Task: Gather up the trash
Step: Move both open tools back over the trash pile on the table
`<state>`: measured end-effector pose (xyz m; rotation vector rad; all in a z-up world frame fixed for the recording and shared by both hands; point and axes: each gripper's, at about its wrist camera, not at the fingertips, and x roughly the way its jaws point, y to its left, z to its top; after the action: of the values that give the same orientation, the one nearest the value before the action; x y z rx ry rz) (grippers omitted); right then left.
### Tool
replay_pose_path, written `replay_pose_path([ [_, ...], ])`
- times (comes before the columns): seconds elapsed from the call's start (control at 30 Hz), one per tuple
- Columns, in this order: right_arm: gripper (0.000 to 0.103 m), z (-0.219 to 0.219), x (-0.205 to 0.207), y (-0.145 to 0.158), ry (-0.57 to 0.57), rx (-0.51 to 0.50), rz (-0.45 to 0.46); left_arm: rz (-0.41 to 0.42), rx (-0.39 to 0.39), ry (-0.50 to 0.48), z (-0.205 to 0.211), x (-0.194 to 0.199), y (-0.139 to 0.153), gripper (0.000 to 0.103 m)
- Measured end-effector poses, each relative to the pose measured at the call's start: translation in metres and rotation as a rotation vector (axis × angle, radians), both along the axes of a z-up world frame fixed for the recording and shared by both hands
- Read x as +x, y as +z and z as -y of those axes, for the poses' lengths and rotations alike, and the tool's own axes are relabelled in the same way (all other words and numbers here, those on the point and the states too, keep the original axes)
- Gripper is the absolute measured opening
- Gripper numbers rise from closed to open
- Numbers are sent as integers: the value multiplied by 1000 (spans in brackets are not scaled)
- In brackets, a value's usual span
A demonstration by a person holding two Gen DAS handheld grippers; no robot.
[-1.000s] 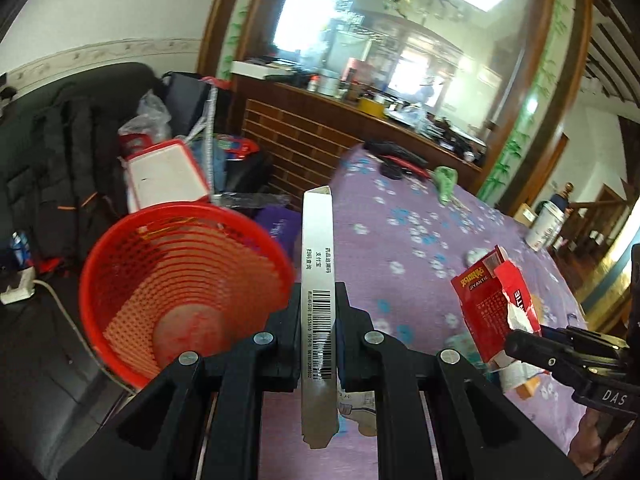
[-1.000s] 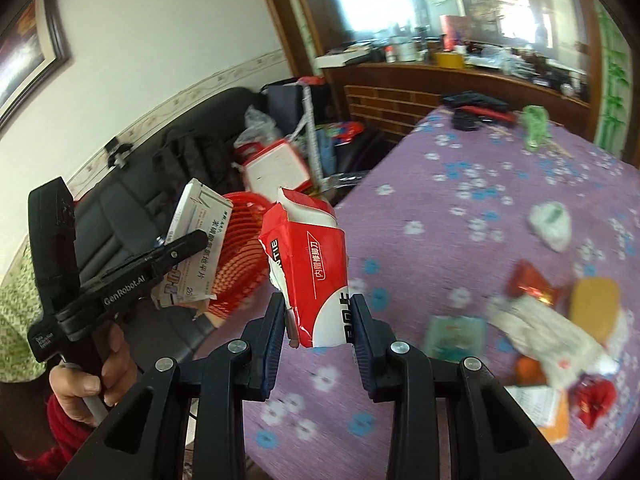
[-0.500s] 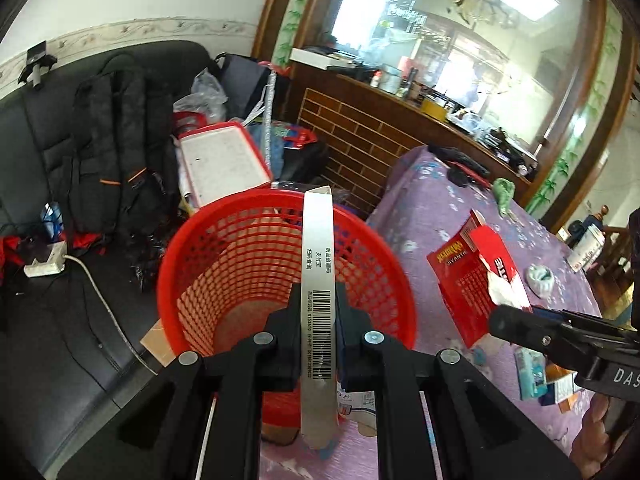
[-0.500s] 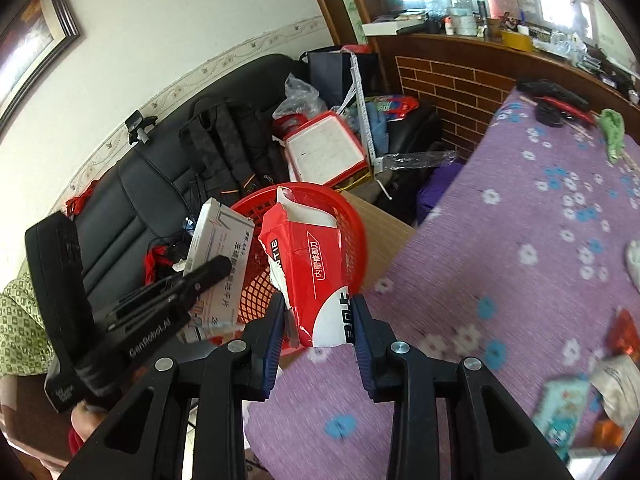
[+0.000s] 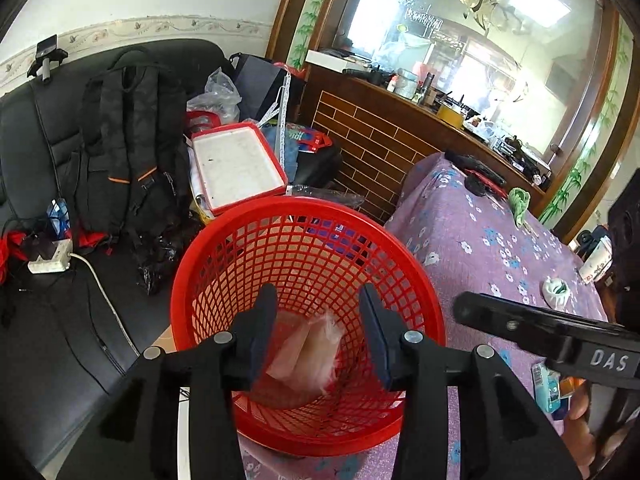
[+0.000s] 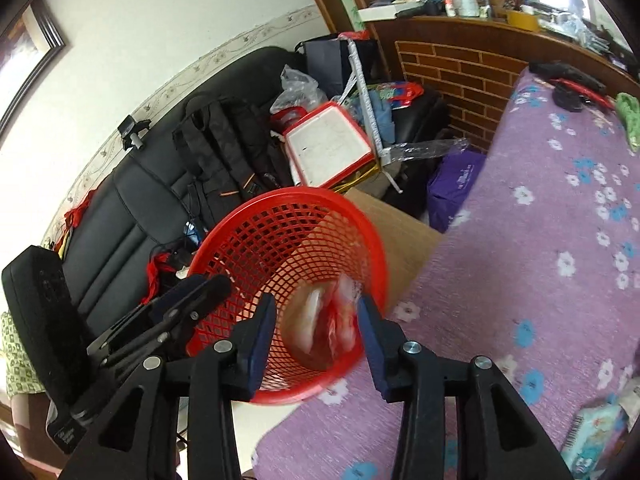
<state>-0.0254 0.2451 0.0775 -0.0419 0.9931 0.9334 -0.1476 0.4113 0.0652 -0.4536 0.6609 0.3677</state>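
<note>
Two grippers hang over one red mesh basket, and each view shows it from its own side.

From the left wrist, the left gripper [image 5: 318,332] points down into the red basket [image 5: 256,220], which stands beside the table edge. Its jaws are opening, spread apart with nothing pressed between the pads. Below them, blurred inside the basket, lies pale trash [image 5: 308,350], apparently a flat carton and something whitish; its exact form cannot be told. The right gripper [image 5: 532,328] reaches in from the right, just beside the basket rim, with fingers of a hand [image 5: 580,416] under it. A purple flowered tablecloth [image 5: 480,240] covers the table, and a black backpack [image 5: 128,152] leans on the dark sofa behind.

From the right wrist, the right gripper [image 6: 318,332] also aims into the basket [image 6: 280,208]. Its jaws are opening, and neither pad presses on anything. Between them, down in the basket, shows a blurred red-and-white pack [image 6: 336,326] next to a pale piece. The left gripper [image 6: 176,312] sits at the basket's left rim. More litter, a pale blue printed pack [image 6: 596,432], lies on the tablecloth [image 6: 540,240] at lower right.
</note>
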Motion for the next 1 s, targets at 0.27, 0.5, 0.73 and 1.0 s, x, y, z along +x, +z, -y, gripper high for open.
replay_pose_path([
  [0.27,55,80,-17,13,-84,5,52,43,47,-109,51,6,13,45],
  [0.5,55,184,-37,15,-197,28,67,35,56,-285,123,28,12,49],
  [0.73,55,307,-53,7,-425,43,91,21,146,-546,222,43,10,52],
  [1.0,56,407,-45,-11,-633,76,36,-1,267,-788,313,51,7,63],
])
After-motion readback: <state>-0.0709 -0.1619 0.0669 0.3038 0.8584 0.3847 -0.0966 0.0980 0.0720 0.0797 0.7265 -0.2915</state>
